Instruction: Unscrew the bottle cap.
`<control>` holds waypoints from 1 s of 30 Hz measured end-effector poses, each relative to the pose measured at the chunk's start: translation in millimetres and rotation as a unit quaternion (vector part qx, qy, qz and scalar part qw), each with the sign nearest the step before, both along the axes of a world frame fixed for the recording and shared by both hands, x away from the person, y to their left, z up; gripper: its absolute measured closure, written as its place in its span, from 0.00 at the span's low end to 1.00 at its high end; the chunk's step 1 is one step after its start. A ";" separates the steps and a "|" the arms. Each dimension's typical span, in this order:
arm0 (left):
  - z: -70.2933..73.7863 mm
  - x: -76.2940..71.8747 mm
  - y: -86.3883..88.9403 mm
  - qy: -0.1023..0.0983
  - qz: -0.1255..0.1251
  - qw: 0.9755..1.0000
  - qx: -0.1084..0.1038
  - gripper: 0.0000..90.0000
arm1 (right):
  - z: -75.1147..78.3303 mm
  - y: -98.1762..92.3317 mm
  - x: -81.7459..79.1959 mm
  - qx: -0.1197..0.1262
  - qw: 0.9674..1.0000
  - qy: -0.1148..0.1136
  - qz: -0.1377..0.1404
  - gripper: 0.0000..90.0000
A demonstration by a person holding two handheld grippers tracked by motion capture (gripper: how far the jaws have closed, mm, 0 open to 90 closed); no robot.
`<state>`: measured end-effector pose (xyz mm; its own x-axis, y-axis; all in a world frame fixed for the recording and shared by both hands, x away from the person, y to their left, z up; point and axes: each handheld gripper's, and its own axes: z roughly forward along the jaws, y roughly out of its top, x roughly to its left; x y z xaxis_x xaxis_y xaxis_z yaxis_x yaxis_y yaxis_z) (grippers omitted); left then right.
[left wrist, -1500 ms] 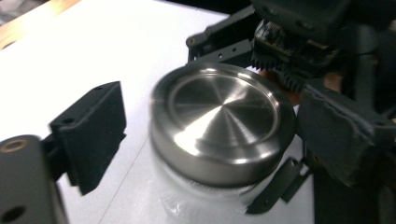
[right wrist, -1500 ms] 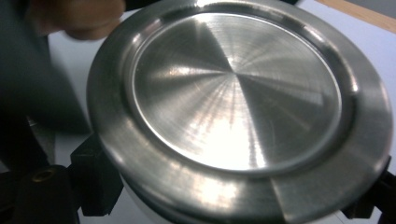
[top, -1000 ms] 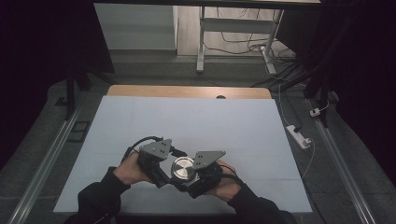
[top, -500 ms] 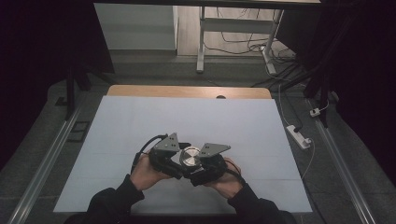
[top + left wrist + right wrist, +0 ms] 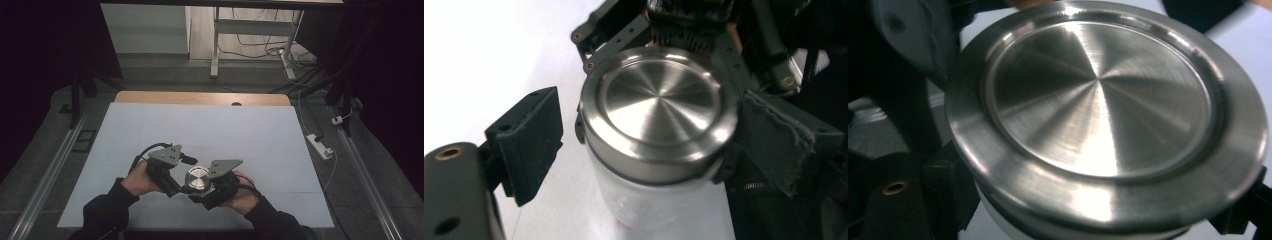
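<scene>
My two tongs meet over a small jar [image 5: 197, 179] near my edge of the table [image 5: 200, 125]. The jar stands between them, a brushed-metal lid [image 5: 659, 102] on a pale, frosted body [image 5: 659, 200].

Left tongs [image 5: 175, 175]: released. Its jaws have just been opening; in the left gripper view one pad [image 5: 531, 137] stands clear of the lid's rim with bare table showing between, while the other lies close against the far side, though I cannot tell whether it touches. The jar sits between the jaws, ungripped.

Right tongs [image 5: 212, 186]: clenched on the jar. In the left gripper view its linkage wraps the far side of the lid, and in the right gripper view the lid [image 5: 1103, 115] lies directly above my jaws, which seem to close on the jar just under the rim.

Handling, as I judge it: rigid lid and stiff body, probably glass or hard plastic, so breakable if dropped and moderately weighty for its size. The polished metal is slippery; padded jaws should seat squarely on the lid's vertical edge for twisting, or around the body below the rim for steadying. A grip on the domed top would slide off.

Surface: a smooth, pale blue-white sheet, level, bare around my tongs, with a wooden strip [image 5: 200, 97] at the far edge.

Room: dark, with a white stand [image 5: 216, 45], loose cables [image 5: 260, 45] and a power strip [image 5: 320, 146] on the grey floor beyond.
</scene>
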<state>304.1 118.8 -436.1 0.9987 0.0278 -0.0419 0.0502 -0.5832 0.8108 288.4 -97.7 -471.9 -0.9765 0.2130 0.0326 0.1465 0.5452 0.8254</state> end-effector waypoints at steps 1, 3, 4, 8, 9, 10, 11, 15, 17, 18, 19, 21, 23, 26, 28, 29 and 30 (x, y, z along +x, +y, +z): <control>-1.2 -1.1 -1.3 -0.003 -0.011 1.000 0.003 0.19 | -0.8 1.7 -1.7 -0.005 1.000 -0.003 0.007 0.16; -2.8 -3.1 -4.5 -0.008 -0.012 1.000 0.010 0.21 | -1.7 3.0 -3.1 -0.010 1.000 -0.008 0.014 0.16; -3.1 -4.0 -5.9 -0.011 -0.007 1.000 0.012 0.21 | -1.9 3.3 -3.5 -0.013 1.000 -0.010 0.014 0.16; -4.3 -3.6 -12.9 -0.009 0.043 0.999 0.008 0.22 | -2.0 1.6 -0.4 -0.016 1.000 -0.009 -0.014 0.16; -5.2 -3.4 -15.3 -0.008 0.059 0.998 0.005 0.22 | -1.9 0.8 1.1 -0.020 0.999 -0.010 -0.024 0.16; -5.9 -3.5 -18.1 -0.008 0.076 0.997 0.002 0.22 | -2.1 0.0 2.9 -0.020 0.999 -0.014 -0.033 0.16; -6.7 -4.0 -21.8 -0.009 0.095 0.995 -0.001 0.22 | -2.6 -1.5 5.6 -0.020 0.998 -0.010 -0.056 0.16; -7.4 -5.5 -28.6 -0.010 0.147 0.989 -0.010 0.23 | -3.0 -3.3 8.4 -0.018 0.996 -0.013 -0.081 0.16; -7.1 -6.0 -30.0 -0.005 0.167 0.986 -0.017 0.23 | -2.4 -4.2 9.6 -0.013 0.995 -0.012 -0.093 0.16; -7.1 -6.3 -31.0 0.000 0.177 0.984 -0.021 0.23 | -2.1 -4.4 9.8 -0.013 0.995 -0.014 -0.100 0.16; -7.2 -6.6 -31.9 0.002 0.184 0.983 -0.023 0.23 | -1.9 -4.6 10.0 -0.013 0.994 -0.015 -0.105 0.16; -7.6 -7.9 -34.7 0.005 0.206 0.978 -0.027 0.23 | -2.1 -5.0 10.7 -0.011 0.993 -0.017 -0.116 0.16; -7.4 -7.9 -35.7 0.006 0.211 0.977 -0.025 0.23 | -2.4 -5.1 10.7 -0.013 0.992 -0.020 -0.123 0.16; -6.9 -7.7 -34.7 0.008 0.210 0.977 -0.033 0.23 | -2.2 -5.8 10.7 -0.009 0.992 -0.021 -0.125 0.16; -6.0 -8.0 -34.4 0.009 0.212 0.977 -0.034 0.23 | -1.4 -5.7 10.2 -0.007 0.992 -0.022 -0.124 0.16; -5.6 -8.8 -34.6 0.006 0.214 0.976 -0.036 0.23 | -1.2 -5.7 10.2 -0.006 0.992 -0.023 -0.125 0.16; -5.3 -9.9 -35.1 0.000 0.217 0.975 -0.038 0.23 | -1.2 -6.0 10.4 -0.005 0.992 -0.024 -0.125 0.16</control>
